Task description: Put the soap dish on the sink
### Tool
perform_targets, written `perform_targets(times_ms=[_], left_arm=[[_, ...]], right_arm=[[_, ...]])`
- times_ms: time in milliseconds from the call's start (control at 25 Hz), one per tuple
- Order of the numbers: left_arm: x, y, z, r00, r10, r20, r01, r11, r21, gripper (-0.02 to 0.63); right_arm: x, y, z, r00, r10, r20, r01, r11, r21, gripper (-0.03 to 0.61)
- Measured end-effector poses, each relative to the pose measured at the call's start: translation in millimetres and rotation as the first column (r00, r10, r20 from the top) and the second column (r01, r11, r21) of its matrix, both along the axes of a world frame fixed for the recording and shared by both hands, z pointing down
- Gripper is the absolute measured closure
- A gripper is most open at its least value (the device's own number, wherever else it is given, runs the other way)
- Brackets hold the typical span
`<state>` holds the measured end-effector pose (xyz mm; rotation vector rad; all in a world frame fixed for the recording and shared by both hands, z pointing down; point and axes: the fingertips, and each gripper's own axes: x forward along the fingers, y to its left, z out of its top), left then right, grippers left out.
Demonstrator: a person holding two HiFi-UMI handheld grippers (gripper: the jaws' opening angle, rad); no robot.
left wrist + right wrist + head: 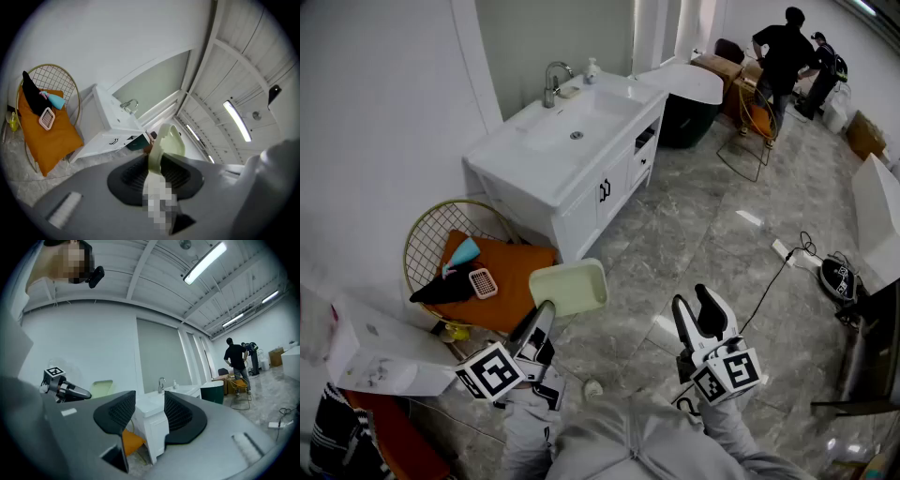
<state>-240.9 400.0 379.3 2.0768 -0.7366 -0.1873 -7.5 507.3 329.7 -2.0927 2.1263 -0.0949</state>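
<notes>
A pale green soap dish hangs above the floor, its near edge pinched by my left gripper, which is shut on it. In the left gripper view the dish stands edge-on between the dark pads. The white sink cabinet with a chrome faucet stands against the far wall, well ahead of the dish. My right gripper hovers to the right, open and empty; in its own view the jaws stand apart around the gap, with the sink and the held dish visible beyond.
A round wire chair with an orange cushion holds a pink brush and a blue item, left of the cabinet. A white box sits at lower left. A dark green bin, a cable and power strip and people lie farther off.
</notes>
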Motion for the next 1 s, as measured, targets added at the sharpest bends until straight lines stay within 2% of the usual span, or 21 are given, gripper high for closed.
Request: perform_targets(times_ms=[1000], left_arm=[[-4,-17,0,1.000,0.006,0.011,-0.006,1.000,0.004,0.469]], right_arm=[[-6,-19,-2,1.000,-0.017,0.025,0.016,1.000,0.018,0.390]])
